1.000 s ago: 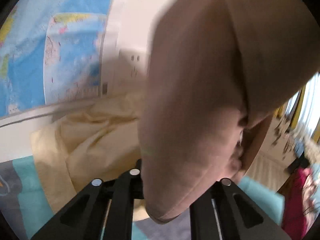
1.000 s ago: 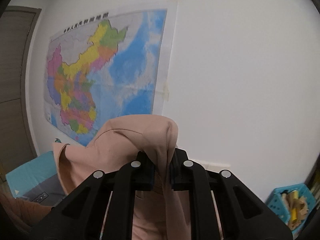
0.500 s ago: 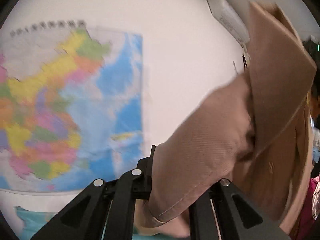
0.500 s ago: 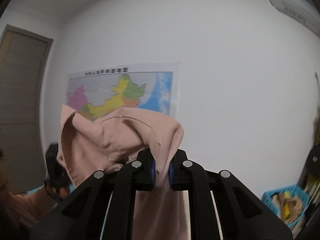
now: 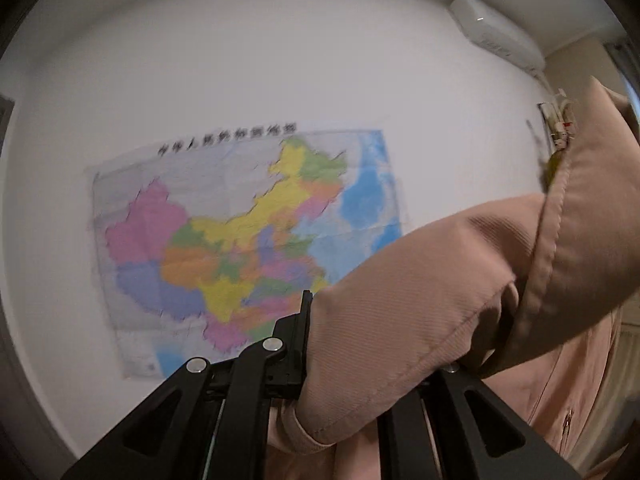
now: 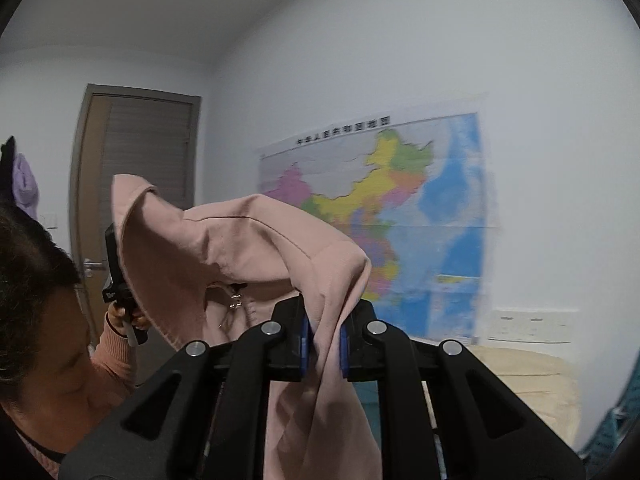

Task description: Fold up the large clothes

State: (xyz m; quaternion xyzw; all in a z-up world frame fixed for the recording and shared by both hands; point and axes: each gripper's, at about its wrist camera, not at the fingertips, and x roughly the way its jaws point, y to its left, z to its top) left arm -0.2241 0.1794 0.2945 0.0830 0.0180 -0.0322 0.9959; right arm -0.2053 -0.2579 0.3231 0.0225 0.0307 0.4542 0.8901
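The pink jacket (image 6: 248, 256) is up in the air, pinched at two spots and stretched between both tools, so the step in hand looks like the lift-and-spread that comes before any fold. Closest to the lens in the right wrist view, the right gripper (image 6: 323, 342) is clamped on a gathered ridge of the cloth, blue pads pressing it from both sides, and the rest hangs down between the black fingers. In the left wrist view the left gripper (image 5: 320, 364) is clenched on a stitched hem of the same jacket (image 5: 420, 312), which drapes over the right finger and hides it. Further off, the person's hand (image 6: 128, 316) grips the other tool's handle beneath the collar. Behind stand the wall map (image 6: 400, 216), a brown door (image 6: 136, 184) and the air conditioner (image 5: 496, 32). Next, I judge, the hands need to draw apart, pull the garment taut and lower it flat onto a surface.
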